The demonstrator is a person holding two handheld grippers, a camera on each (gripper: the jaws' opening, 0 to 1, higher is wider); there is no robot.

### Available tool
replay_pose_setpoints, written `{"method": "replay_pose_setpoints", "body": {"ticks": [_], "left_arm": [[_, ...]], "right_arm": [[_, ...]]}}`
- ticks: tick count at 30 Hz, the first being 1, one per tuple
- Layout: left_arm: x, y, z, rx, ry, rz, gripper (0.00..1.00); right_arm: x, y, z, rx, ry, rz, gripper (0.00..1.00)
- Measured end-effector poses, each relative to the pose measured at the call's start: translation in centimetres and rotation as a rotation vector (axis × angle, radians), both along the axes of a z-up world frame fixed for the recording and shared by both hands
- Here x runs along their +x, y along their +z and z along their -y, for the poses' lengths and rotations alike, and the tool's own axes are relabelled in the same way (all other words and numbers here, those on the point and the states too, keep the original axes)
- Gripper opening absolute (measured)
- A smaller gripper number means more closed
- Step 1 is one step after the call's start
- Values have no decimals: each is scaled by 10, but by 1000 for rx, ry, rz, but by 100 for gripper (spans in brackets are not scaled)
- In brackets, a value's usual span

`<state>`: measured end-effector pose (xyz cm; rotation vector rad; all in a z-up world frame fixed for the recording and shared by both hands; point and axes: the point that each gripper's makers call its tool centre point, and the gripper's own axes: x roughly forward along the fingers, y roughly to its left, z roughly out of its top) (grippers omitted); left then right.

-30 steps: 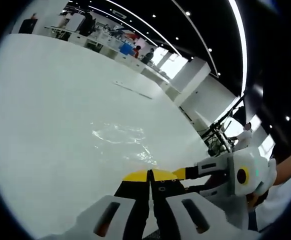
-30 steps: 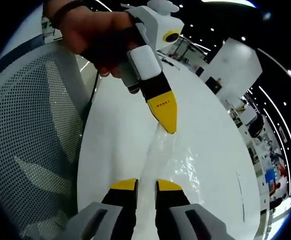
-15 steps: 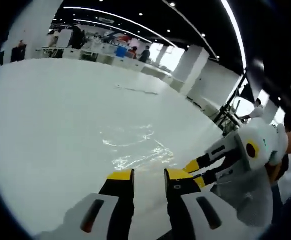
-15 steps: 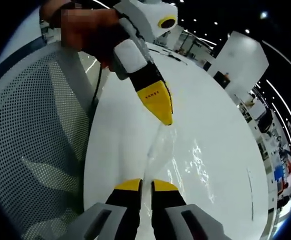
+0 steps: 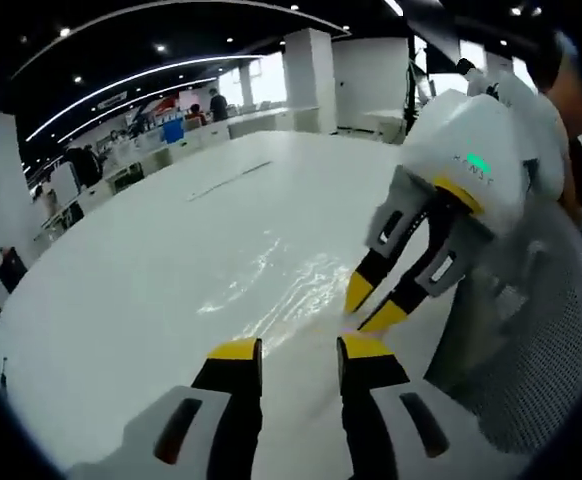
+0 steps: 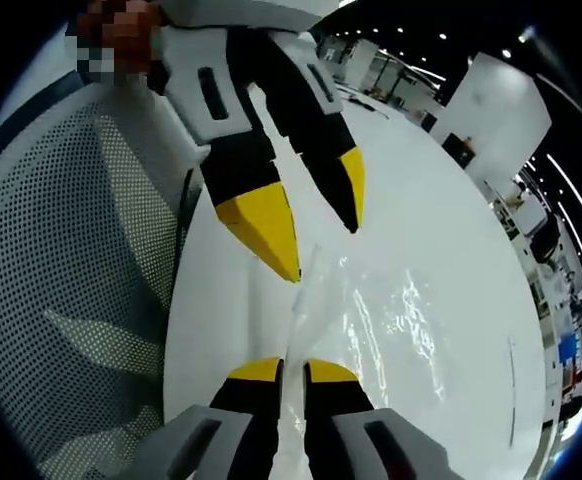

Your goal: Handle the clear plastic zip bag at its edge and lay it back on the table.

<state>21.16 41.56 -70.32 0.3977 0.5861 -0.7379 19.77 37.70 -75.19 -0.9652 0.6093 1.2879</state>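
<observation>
The left hand-held gripper [image 5: 298, 352], pressed together on the bag's edge a second ago, now has its jaws spread and empty, poised just short of the clear zip bag [image 5: 276, 285]. In the right gripper view, the left hand-held gripper [image 6: 316, 235] comes in from the top with its yellow tips parted, where a second earlier they showed as one closed point. The right hand-held gripper [image 6: 282, 372] has narrowed from a slight gap to a tight pinch on the near edge of the bag [image 6: 371, 320].

The bag lies flat and rumpled on the white worktop [image 5: 121, 280], close to its near edge. In the right gripper view its long axis runs away from the pinching jaws, toward the middle of the worktop [image 6: 431, 230]. A grey mesh chair [image 6: 61, 270] stands just beside the worktop's edge, behind the two grippers. Desks and people [image 5: 81, 165] show well beyond the far side.
</observation>
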Motion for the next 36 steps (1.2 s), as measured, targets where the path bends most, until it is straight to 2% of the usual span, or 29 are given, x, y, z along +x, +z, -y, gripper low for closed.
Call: {"method": "replay_pose_setpoints", "body": {"ticks": [5,9,11,15,18,21,30,36], "left_arm": [[-2,-11,-4,223,-133,103,26],[2,-7,-5,287,-155,196,28],[2,-8,-4,316,-172,212,28],[-2,-11,3,396,-263,255,24],[-2,-15,7,390,-277,246,18],[-3,-14,12,392,-304,260,14],[3,-16,9,402,-304,248,2],[4,-19,9,413,-309,244,1]], "right_arm": [[-1,-3,2,-17,13,-9,4],[-3,-4,2,-24,12,-26,5],[-4,-5,3,-29,5,-43,5],[-5,-5,1,-25,1,-54,5],[-4,-4,0,-21,0,-58,5],[-2,-3,-2,-13,-5,-59,5],[-1,4,-4,7,-2,-63,4],[-1,4,-4,4,10,-69,4]]}}
